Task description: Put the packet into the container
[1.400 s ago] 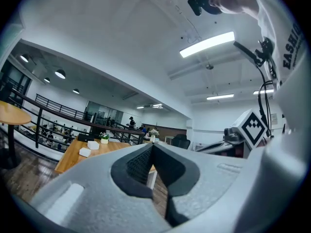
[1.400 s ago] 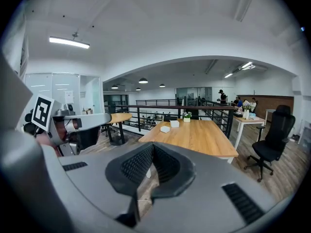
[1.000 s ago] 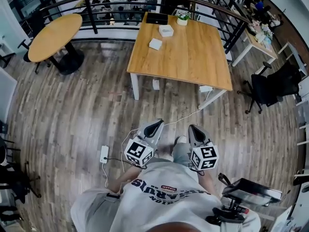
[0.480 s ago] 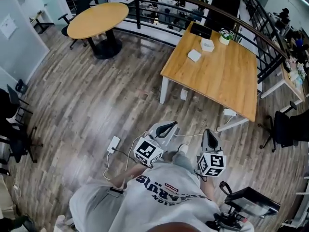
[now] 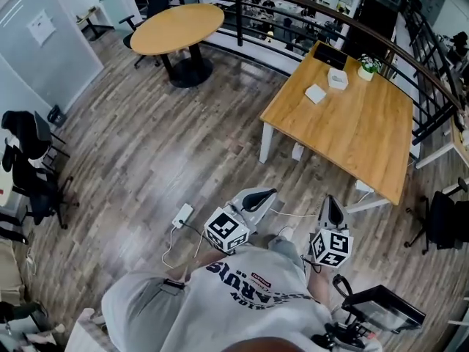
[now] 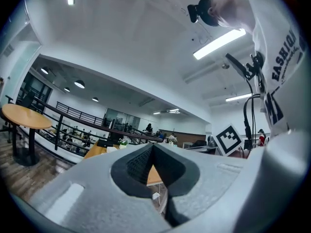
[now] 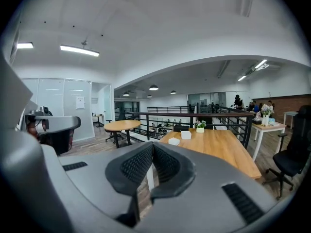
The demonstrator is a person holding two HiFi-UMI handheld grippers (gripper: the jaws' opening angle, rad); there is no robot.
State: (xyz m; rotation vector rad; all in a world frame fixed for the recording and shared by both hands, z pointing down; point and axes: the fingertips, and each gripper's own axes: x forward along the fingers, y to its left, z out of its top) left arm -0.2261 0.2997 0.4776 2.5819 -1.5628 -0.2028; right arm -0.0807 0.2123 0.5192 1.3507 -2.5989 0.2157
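Note:
A flat white packet (image 5: 316, 94) lies on the far end of a square wooden table (image 5: 352, 134), with a white container (image 5: 338, 79) just beyond it. In the right gripper view the packet (image 7: 174, 141) and the container (image 7: 185, 135) show far off on that table (image 7: 221, 147). I hold both grippers close to my body, well short of the table. My left gripper (image 5: 267, 193) is shut with nothing in it, and its jaws meet at the tip (image 6: 152, 147). My right gripper (image 5: 331, 200) is also shut and empty, tips touching (image 7: 152, 144).
A small potted plant (image 5: 366, 68) and a black box (image 5: 331, 56) stand at the table's far edge by a dark railing (image 5: 293, 9). A round table (image 5: 176, 29) is at the back left. A power strip (image 5: 182, 215) with cables lies on the wood floor. Black chairs (image 5: 29, 174) stand left.
The head view has swung left: the square table slid toward the right of the picture and the round table came nearer the middle. Both grippers stay shut near my body.

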